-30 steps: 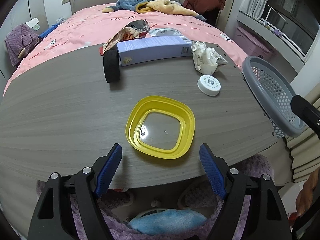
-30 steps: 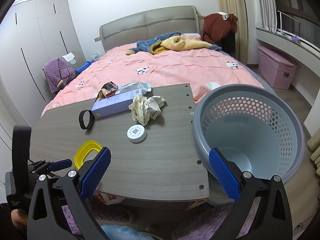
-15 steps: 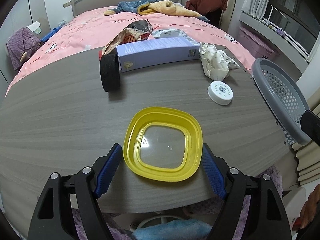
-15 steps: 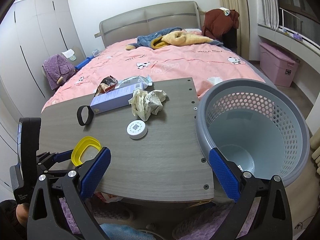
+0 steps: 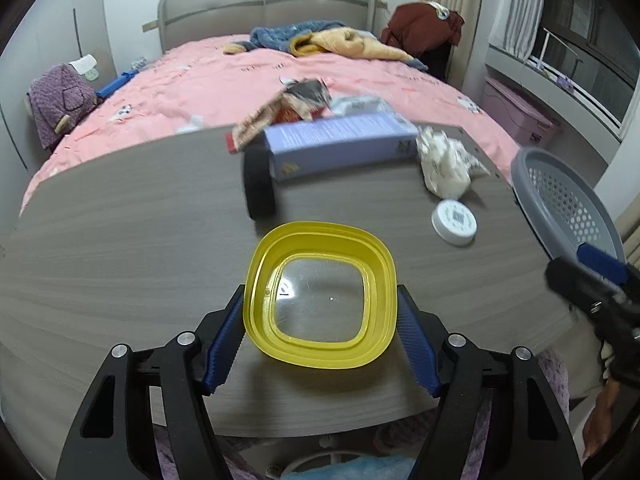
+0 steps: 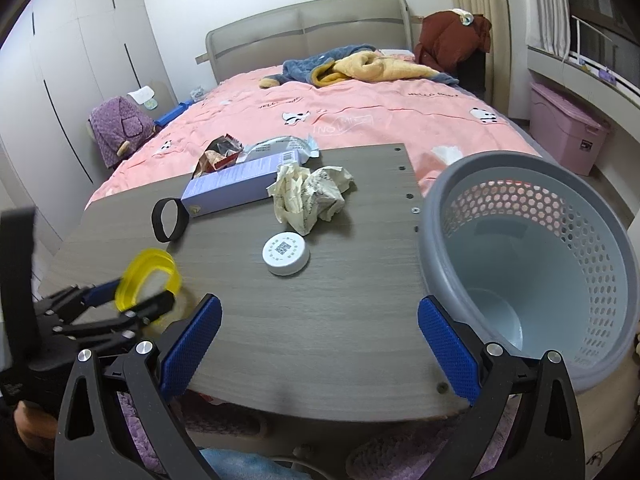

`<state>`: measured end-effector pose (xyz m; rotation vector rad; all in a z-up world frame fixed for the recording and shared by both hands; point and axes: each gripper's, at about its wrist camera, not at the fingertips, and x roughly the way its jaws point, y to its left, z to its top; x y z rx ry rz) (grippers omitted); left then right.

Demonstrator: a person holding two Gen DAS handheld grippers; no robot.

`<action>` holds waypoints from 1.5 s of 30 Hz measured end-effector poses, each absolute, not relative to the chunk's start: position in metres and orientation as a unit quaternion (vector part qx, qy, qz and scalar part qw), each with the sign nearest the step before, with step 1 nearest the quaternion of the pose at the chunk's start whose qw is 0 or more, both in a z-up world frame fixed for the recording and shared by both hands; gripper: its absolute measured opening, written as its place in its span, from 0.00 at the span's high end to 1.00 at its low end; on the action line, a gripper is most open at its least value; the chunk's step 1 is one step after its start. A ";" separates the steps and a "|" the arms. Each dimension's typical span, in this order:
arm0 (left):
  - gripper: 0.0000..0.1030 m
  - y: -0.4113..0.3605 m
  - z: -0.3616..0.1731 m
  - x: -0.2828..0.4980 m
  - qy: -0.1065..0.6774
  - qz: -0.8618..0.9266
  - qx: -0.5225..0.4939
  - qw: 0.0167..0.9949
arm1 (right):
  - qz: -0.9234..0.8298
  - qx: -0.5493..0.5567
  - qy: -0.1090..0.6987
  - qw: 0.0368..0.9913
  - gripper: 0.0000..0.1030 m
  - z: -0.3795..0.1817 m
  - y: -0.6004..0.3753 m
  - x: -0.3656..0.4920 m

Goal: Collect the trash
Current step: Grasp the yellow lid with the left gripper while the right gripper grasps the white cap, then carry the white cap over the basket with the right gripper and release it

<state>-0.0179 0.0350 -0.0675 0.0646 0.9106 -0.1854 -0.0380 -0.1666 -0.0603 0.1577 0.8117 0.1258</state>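
— Where's the left gripper point(image 5: 320, 336) now?

— Angled down over the near edge of the grey table point(image 5: 120, 248), its two blue pads on either side of the yellow lid point(image 5: 320, 294). The jaws are closing, and the pads sit right against the lid's left and right rims. From the other side the lid looks tipped up off the tabletop, though that view is blurred.

— And the right gripper point(image 6: 320, 344)?

— Also tilted downward, low over the table's near edge, jaws spread wide with nothing between them. One pad is over the wood, the other just in front of the grey basket point(image 6: 532, 264), which stands past the table's right edge.

— The rest of the rubbish?

— Still on the table: a white round cap point(image 6: 286, 253) near the middle, a crumpled paper wad point(image 6: 310, 196) behind it, a lilac box point(image 6: 240, 186) lying flat, a black ring point(image 6: 170, 220) standing on edge touching the box's end, and snack wrappers point(image 6: 224, 152) at the far edge by the pink bed point(image 6: 360, 116).

— Any hands in view?

— Only a bit of one, under the left gripper, bottom-left of the right camera's view.
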 end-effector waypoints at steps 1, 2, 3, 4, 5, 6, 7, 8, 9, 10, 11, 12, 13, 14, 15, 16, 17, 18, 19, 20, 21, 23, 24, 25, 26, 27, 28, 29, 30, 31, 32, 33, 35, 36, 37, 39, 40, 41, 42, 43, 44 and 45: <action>0.33 0.038 -0.062 -0.018 0.432 -0.084 0.028 0.897 | 0.064 0.072 0.395 0.913 0.07 -0.063 -0.163 -0.033; 0.33 0.041 -0.059 -0.018 0.427 -0.081 0.026 0.900 | 0.065 0.069 0.397 0.913 0.07 -0.064 -0.160 -0.029; 0.33 0.043 -0.054 -0.017 0.422 -0.079 0.024 0.903 | 0.067 0.065 0.398 0.913 0.07 -0.066 -0.157 -0.024; 0.33 0.046 -0.050 -0.018 0.415 -0.076 0.022 0.906 | 0.069 0.062 0.399 0.912 0.07 -0.069 -0.154 -0.018; 0.33 0.049 -0.046 -0.018 0.408 -0.072 0.021 0.910 | 0.070 0.059 0.401 0.911 0.08 -0.071 -0.151 -0.013; 0.33 0.051 -0.042 -0.017 0.402 -0.068 0.020 0.913 | 0.070 0.057 0.403 0.911 0.09 -0.072 -0.148 -0.010; 0.33 0.054 -0.039 -0.017 0.397 -0.065 0.019 0.915 | 0.070 0.053 0.405 0.910 0.12 -0.074 -0.146 -0.006; 0.34 0.055 -0.037 -0.017 0.393 -0.063 0.017 0.917 | 0.070 0.050 0.406 0.910 0.15 -0.076 -0.143 -0.002; 0.34 0.057 -0.035 -0.017 0.389 -0.060 0.016 0.919 | 0.070 0.047 0.408 0.909 0.16 -0.077 -0.141 0.003; 0.33 0.058 -0.033 -0.017 0.386 -0.057 0.016 0.921 | 0.070 0.045 0.408 0.909 0.17 -0.078 -0.139 0.006; 0.33 0.060 -0.033 -0.017 0.384 -0.055 0.016 0.922 | 0.070 0.043 0.408 0.909 0.18 -0.079 -0.138 0.009; 0.33 0.061 -0.032 -0.017 0.382 -0.055 0.017 0.922 | 0.068 0.040 0.409 0.909 0.19 -0.080 -0.136 0.012; 0.33 0.061 -0.032 -0.017 0.382 -0.055 0.017 0.923 | 0.067 0.039 0.409 0.909 0.21 -0.080 -0.134 0.013; 0.33 0.063 -0.033 -0.016 0.381 -0.055 0.018 0.923 | 0.067 0.037 0.410 0.909 0.23 -0.082 -0.133 0.016; 0.33 0.064 -0.033 -0.015 0.381 -0.054 0.018 0.923 | 0.066 0.034 0.413 0.908 0.24 -0.083 -0.132 0.019; 0.33 0.064 -0.034 -0.015 0.382 -0.054 0.017 0.923 | 0.066 0.032 0.415 0.907 0.27 -0.085 -0.131 0.021; 0.33 0.064 -0.035 -0.015 0.383 -0.055 0.016 0.922 | 0.065 0.030 0.416 0.906 0.28 -0.086 -0.130 0.022; 0.33 0.065 -0.035 -0.014 0.384 -0.054 0.015 0.922 | 0.063 0.026 0.417 0.906 0.29 -0.087 -0.128 0.024; 0.33 0.065 -0.036 -0.014 0.385 -0.053 0.014 0.921 | 0.062 0.021 0.417 0.906 0.29 -0.088 -0.126 0.025; 0.33 0.066 -0.036 -0.013 0.385 -0.052 0.013 0.921 | 0.061 0.017 0.417 0.907 0.30 -0.088 -0.125 0.024; 0.33 0.067 -0.036 -0.013 0.386 -0.051 0.012 0.921 | 0.060 0.011 0.417 0.907 0.31 -0.089 -0.123 0.025; 0.33 0.067 -0.037 -0.013 0.386 -0.049 0.010 0.921 | 0.057 0.001 0.416 0.907 0.34 -0.091 -0.120 0.026; 0.33 0.067 -0.037 -0.013 0.387 -0.049 0.010 0.921 | 0.056 -0.005 0.416 0.908 0.35 -0.092 -0.119 0.026; 0.33 0.067 -0.037 -0.013 0.387 -0.049 0.009 0.921 | 0.055 -0.008 0.416 0.908 0.35 -0.092 -0.118 0.026; 0.33 0.068 -0.037 -0.013 0.386 -0.048 0.009 0.921 | 0.055 -0.010 0.417 0.907 0.35 -0.093 -0.117 0.026; 0.34 0.068 -0.037 -0.013 0.386 -0.048 0.009 0.921 | 0.054 -0.013 0.418 0.907 0.35 -0.095 -0.116 0.027; 0.33 0.069 -0.037 -0.013 0.386 -0.047 0.009 0.921 | 0.054 -0.014 0.419 0.906 0.37 -0.095 -0.116 0.028; 0.33 0.068 -0.037 -0.013 0.386 -0.047 0.009 0.921 | 0.053 -0.015 0.420 0.906 0.40 -0.096 -0.116 0.028; 0.33 0.068 -0.037 -0.013 0.386 -0.048 0.009 0.921 | 0.053 -0.014 0.421 0.906 0.41 -0.097 -0.116 0.029; 0.33 0.068 -0.037 -0.012 0.386 -0.048 0.009 0.921 | 0.053 -0.013 0.420 0.906 0.42 -0.097 -0.117 0.029; 0.33 0.068 -0.037 -0.012 0.386 -0.048 0.009 0.921 | 0.052 -0.013 0.419 0.907 0.42 -0.097 -0.117 0.029; 0.33 0.068 -0.037 -0.013 0.386 -0.048 0.009 0.921 | 0.052 -0.013 0.418 0.907 0.43 -0.097 -0.117 0.030; 0.33 0.067 -0.037 -0.013 0.386 -0.048 0.010 0.921 | 0.051 -0.017 0.415 0.908 0.53 -0.097 -0.116 0.029; 0.33 0.067 -0.038 -0.013 0.386 -0.048 0.010 0.921 | 0.052 -0.019 0.413 0.909 0.57 -0.097 -0.116 0.030; 0.34 0.067 -0.038 -0.013 0.386 -0.048 0.010 0.921 | 0.055 -0.020 0.413 0.909 0.62 -0.097 -0.115 0.029; 0.33 0.066 -0.038 -0.014 0.387 -0.048 0.012 0.921 | 0.066 -0.016 0.412 0.909 0.62 -0.096 -0.114 0.028; 0.34 0.065 -0.037 -0.014 0.386 -0.048 0.013 0.921 | 0.070 -0.014 0.412 0.908 0.63 -0.096 -0.114 0.027; 0.33 0.064 -0.037 -0.015 0.385 -0.049 0.015 0.921 | 0.073 -0.012 0.412 0.908 0.63 -0.096 -0.114 0.026; 0.33 0.063 -0.037 -0.016 0.385 -0.050 0.016 0.921 | 0.076 -0.008 0.413 0.908 0.63 -0.095 -0.115 0.025; 0.33 0.062 -0.036 -0.016 0.385 -0.051 0.017 0.921 | 0.078 -0.005 0.413 0.907 0.63 -0.095 -0.116 0.024; 0.33 0.060 -0.036 -0.017 0.385 -0.053 0.019 0.921 | 0.080 0.000 0.413 0.907 0.63 -0.094 -0.116 0.021; 0.34 0.059 -0.036 -0.018 0.386 -0.054 0.021 0.921 | 0.082 0.005 0.413 0.907 0.63 -0.093 -0.117 0.018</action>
